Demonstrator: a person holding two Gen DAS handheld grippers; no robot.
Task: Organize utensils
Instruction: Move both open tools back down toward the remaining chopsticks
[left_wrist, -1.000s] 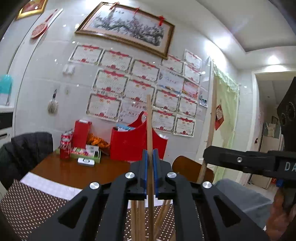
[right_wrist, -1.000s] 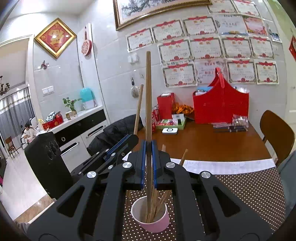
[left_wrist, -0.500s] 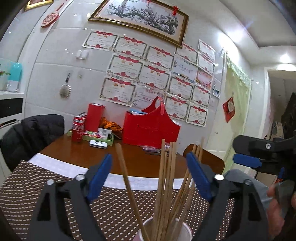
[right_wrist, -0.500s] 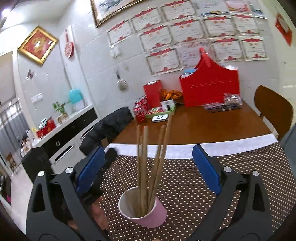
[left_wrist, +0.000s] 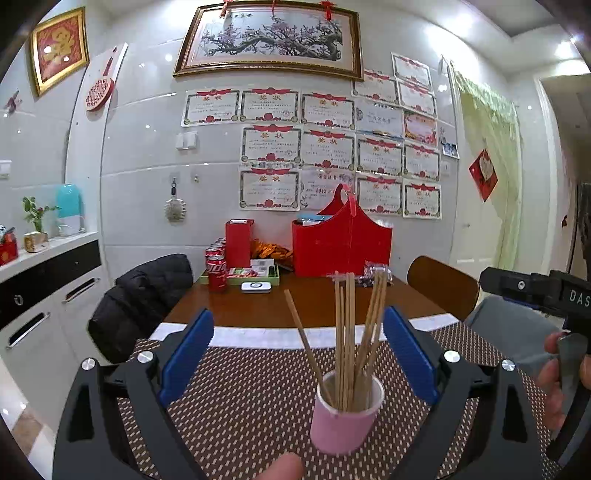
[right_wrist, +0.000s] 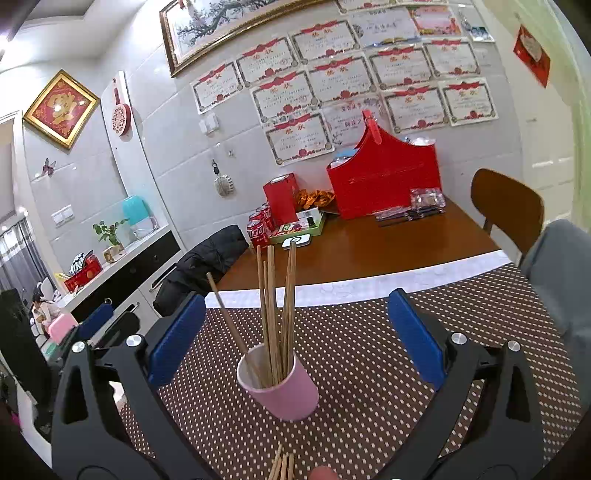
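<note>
My left claw (left_wrist: 297, 354) and right claw (right_wrist: 295, 338) both stand wide apart, the left's jaws just opening, the right's too, with nothing clamped. The pink cup (left_wrist: 345, 413) stands just ahead of both, between the pads but untouched, its chopsticks (left_wrist: 347, 325) upright and fanned.

The risk, as I judge it: a pad swinging sideways could catch a leaning stick and tip the light cup. My two claws are near each other and could collide.

Only the right view shows more chopsticks (right_wrist: 282, 467) lying below my claw, still to be gathered. Only the left view shows my right hand (left_wrist: 561, 373) on its handle.
</note>
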